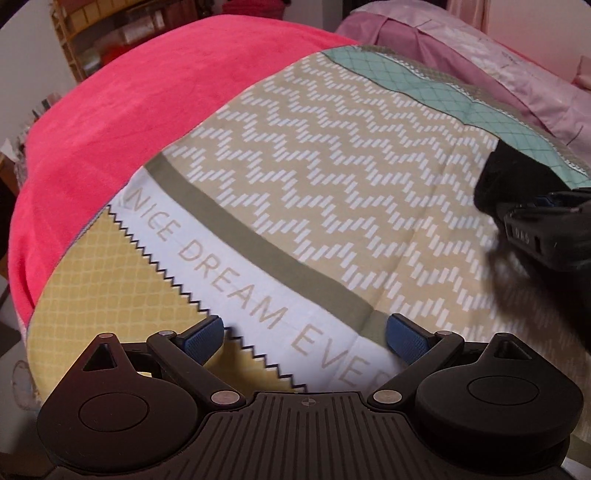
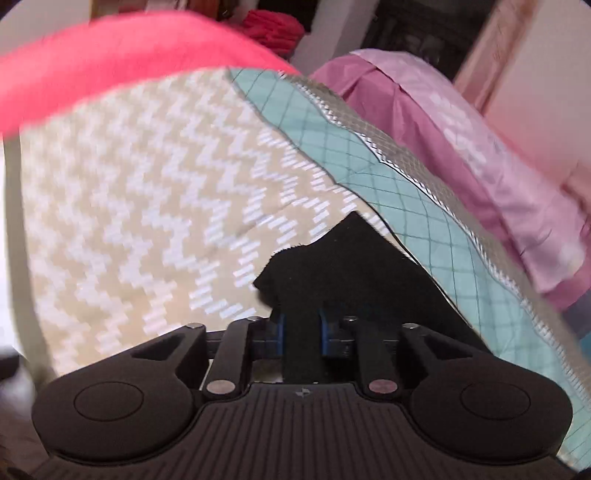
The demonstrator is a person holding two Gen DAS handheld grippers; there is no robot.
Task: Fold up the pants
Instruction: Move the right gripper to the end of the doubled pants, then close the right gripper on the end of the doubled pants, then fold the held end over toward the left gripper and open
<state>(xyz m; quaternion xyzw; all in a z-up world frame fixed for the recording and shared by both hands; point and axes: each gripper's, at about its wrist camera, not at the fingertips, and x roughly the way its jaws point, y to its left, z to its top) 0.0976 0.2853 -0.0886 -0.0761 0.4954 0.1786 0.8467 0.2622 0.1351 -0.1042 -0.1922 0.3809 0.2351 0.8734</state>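
Note:
The black pants [image 2: 343, 273] are pinched between the blue pads of my right gripper [image 2: 302, 332], which is shut on the cloth and holds it above the patterned bedsheet [image 2: 147, 192]. In the left wrist view the pants [image 1: 498, 177] hang at the right edge, bunched around the right gripper [image 1: 546, 225]; a blurred dark part trails below it. My left gripper [image 1: 304, 338] is open and empty, low over the sheet's "NICE DREAM" band [image 1: 236, 280], well left of the pants.
A pink-red blanket [image 1: 122, 110] covers the bed's far left side. A purple-pink quilt [image 1: 480, 55] lies at the back right. Shelves [image 1: 110, 33] stand behind the bed at the far left.

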